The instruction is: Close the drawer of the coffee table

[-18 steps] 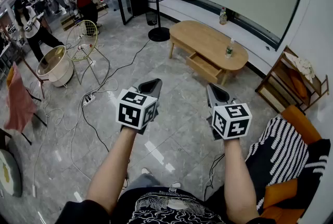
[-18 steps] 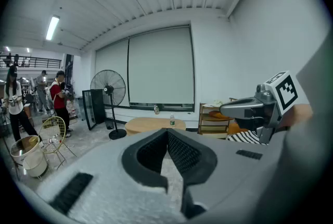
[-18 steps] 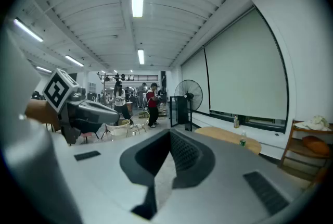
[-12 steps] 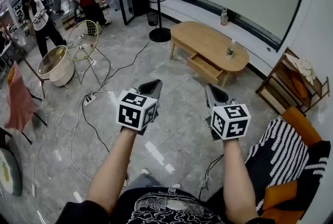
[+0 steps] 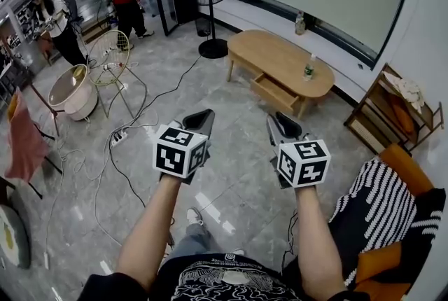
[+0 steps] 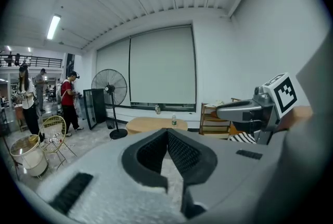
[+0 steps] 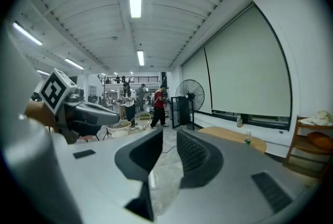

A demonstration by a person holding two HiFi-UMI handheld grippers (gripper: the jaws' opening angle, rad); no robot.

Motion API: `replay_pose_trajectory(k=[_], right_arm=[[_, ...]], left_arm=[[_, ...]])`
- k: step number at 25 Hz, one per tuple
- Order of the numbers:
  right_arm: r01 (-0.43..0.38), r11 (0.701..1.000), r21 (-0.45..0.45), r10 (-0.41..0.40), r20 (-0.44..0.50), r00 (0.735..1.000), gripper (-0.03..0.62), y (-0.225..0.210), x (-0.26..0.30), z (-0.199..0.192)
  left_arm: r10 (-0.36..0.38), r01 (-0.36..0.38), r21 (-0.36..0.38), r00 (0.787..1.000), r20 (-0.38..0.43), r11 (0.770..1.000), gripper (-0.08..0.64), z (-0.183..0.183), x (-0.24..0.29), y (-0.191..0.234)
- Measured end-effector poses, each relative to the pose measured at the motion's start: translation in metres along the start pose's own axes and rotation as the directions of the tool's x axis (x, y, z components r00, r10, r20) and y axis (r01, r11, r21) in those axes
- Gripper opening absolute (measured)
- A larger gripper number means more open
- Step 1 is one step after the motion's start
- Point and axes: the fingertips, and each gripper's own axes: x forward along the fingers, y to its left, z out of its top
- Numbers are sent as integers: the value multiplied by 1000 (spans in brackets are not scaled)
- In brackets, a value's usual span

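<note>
The drawer (image 5: 275, 92) stood pulled out of the front of the low oval wooden desk (image 5: 280, 53), across the tiled floor and well apart from both grippers. It looked like a stiff, shallow wooden box that was probably light. It would likely run straight in on its slides under a flat push, with no clamping needed. The best place to press seemed the middle of its front panel, since a shove near one corner might skew it and make it bind. A plastic bottle (image 5: 308, 67) stood upright on the desk top above the drawer, so a hard slam might rock it.

The left gripper (image 5: 203, 114) had its jaws together at the tips, with nothing between them. The right gripper (image 5: 278, 119) had its jaws a little apart, also with nothing between them. Both were held out level in front of the person and pointed toward the desk.

From the head view the drawer was too small to tell whether it had a handle or held anything, and its slides were hidden. In both gripper views only the desk top showed, and the drawer could not be made out.
</note>
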Motion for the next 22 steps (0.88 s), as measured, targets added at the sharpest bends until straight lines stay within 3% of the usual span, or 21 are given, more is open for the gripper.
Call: replay_pose_trajectory(k=[8,22], right_arm=[[28,1000,5,-28,-15,1000,175,3,53,3],[162,985,67,-158,-62,986,292,8,199,23]], left_arm=[[-42,42,-3,999,-6,999,2,0,32,46],[-174,174,-3,985,-20,985,2,22,117,185]])
